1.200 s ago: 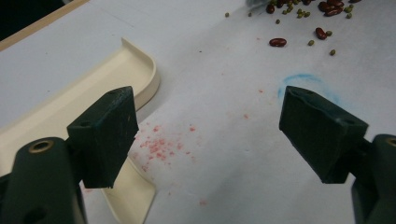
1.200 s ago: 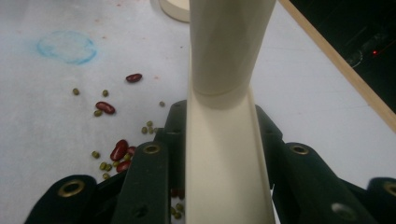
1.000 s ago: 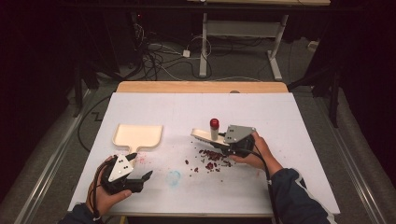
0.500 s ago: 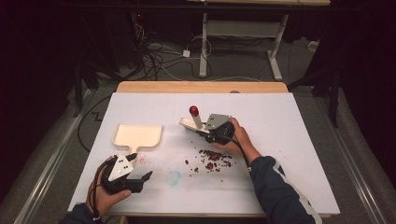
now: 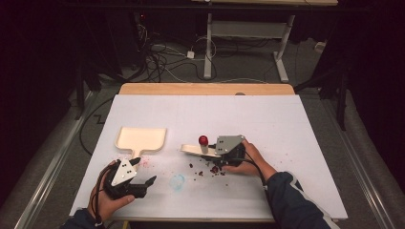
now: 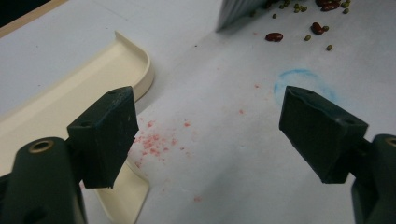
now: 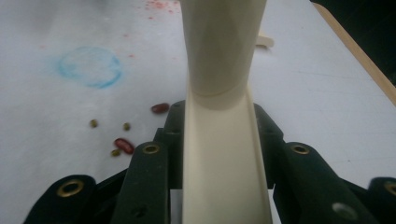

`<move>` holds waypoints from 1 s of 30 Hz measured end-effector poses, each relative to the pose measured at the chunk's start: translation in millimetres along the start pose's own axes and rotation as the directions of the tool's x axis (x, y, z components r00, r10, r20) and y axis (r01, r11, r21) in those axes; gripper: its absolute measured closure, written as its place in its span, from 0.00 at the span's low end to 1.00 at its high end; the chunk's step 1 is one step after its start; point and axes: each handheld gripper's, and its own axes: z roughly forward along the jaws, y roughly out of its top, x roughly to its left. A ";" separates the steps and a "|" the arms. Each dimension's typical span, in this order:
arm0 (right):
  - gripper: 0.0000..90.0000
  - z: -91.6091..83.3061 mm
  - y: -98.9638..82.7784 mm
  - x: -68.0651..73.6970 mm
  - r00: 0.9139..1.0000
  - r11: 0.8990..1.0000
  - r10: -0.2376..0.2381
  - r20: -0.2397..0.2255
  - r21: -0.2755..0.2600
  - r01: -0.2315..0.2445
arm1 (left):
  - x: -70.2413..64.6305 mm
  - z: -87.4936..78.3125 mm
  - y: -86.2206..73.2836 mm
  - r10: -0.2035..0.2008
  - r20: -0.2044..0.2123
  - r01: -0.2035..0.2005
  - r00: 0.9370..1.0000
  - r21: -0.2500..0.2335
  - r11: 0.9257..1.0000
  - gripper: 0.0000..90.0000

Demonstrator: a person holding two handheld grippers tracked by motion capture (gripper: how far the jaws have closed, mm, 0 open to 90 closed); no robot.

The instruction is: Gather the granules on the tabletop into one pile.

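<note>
The beans lie scattered mid-desk, well clear of every edge of the white desk, with bare surface all round. The dustpan sits apart to their left. The right hand-held gripper is clenched on the cream handle of a brush. It has come back toward the beans and lower than half a second ago. The left hand-held gripper rests near the front edge where it was, jaws spread and empty, pointing toward a blue ring.
</note>
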 end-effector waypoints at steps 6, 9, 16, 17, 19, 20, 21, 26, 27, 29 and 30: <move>0.74 -13.8 -4.6 10.0 0.999 0.999 -0.043 -0.014 -0.003 0.043 | -1.8 1.8 1.9 0.013 0.005 -0.013 1.000 0.009 1.000 0.21; 0.74 -18.8 -4.4 9.1 0.999 0.999 -0.029 0.016 -0.012 0.029 | -1.6 2.0 2.2 0.014 0.006 -0.014 1.000 0.009 1.000 0.21; 0.74 -34.2 1.8 4.5 0.983 0.995 0.074 0.165 -0.082 -0.061 | -0.6 1.0 2.3 0.019 0.007 -0.020 1.000 0.007 1.000 0.21; 0.74 -36.8 4.6 5.2 0.978 0.993 0.094 0.183 -0.094 -0.078 | -0.5 0.5 2.3 0.021 0.006 -0.021 1.000 0.005 1.000 0.21; 0.74 -43.0 12.1 8.8 0.968 0.980 0.171 0.186 -0.136 -0.147 | -0.3 -1.3 2.4 0.024 -0.006 -0.024 1.000 0.003 1.000 0.21; 0.74 -45.5 16.2 12.1 0.960 0.967 0.221 0.174 -0.166 -0.192 | 0.1 -3.1 2.5 0.022 -0.012 -0.023 1.000 -0.003 1.000 0.21; 0.74 -47.2 20.2 16.5 0.950 0.951 0.272 0.152 -0.192 -0.242 | 0.9 -5.3 2.5 0.019 -0.019 -0.019 1.000 -0.011 1.000 0.21; 0.74 -41.4 39.7 50.4 0.901 0.889 0.425 0.090 -0.228 -0.397 | 7.0 -14.9 0.2 -0.010 -0.044 0.008 0.999 -0.041 0.999 0.21; 0.74 -37.7 42.9 56.8 0.893 0.879 0.444 0.064 -0.223 -0.421 | 7.7 -15.1 -0.2 -0.016 -0.045 0.014 0.999 -0.042 0.999 0.21; 0.74 -25.3 48.4 68.6 0.876 0.861 0.482 0.032 -0.205 -0.466 | 7.6 -13.5 -0.3 -0.014 -0.043 0.013 0.999 -0.035 0.999 0.21; 0.74 -20.2 49.8 71.9 0.874 0.860 0.485 0.027 -0.196 -0.471 | 6.7 -12.2 0.1 -0.009 -0.040 0.008 0.999 -0.032 0.999 0.21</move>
